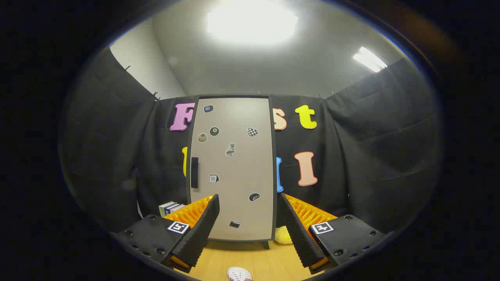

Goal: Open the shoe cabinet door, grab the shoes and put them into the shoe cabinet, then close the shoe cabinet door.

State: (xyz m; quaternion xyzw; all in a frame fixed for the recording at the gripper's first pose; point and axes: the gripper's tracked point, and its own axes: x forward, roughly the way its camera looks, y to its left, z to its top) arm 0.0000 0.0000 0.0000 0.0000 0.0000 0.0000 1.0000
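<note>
One door, shut, is standing between me and the whole job. I am holding the tongs [247, 230] spread wide and gripping nothing, aimed square at the shoe cabinet [233, 168] at the far side of the bench [254, 261].

- The handle [194, 172], a dark vertical bar, is sitting on the door's left edge, well beyond the fingers and off to the left of where I am pointing. Going straight in, I am likely hitting flat panel, not handle.
- If the hinges are on the right, as I am guessing, the door is swinging toward me. Standing too close, I am risking it catching the fingers or stopping half open.
- The white shoe [239, 274] is lying on the bench close under the tongs, barely in sight. Reaching forward low, I am risking nudging it away or losing track of it.
- A yellow soft thing [283, 235] is resting by the cabinet's right foot; a careless sweep could drag it along.
- Some books [171, 208] are standing left of the cabinet, near the handle side, and a wide approach could clip them.
- The cabinet is standing on small feet; a hard pull could slide or tip it.
</note>
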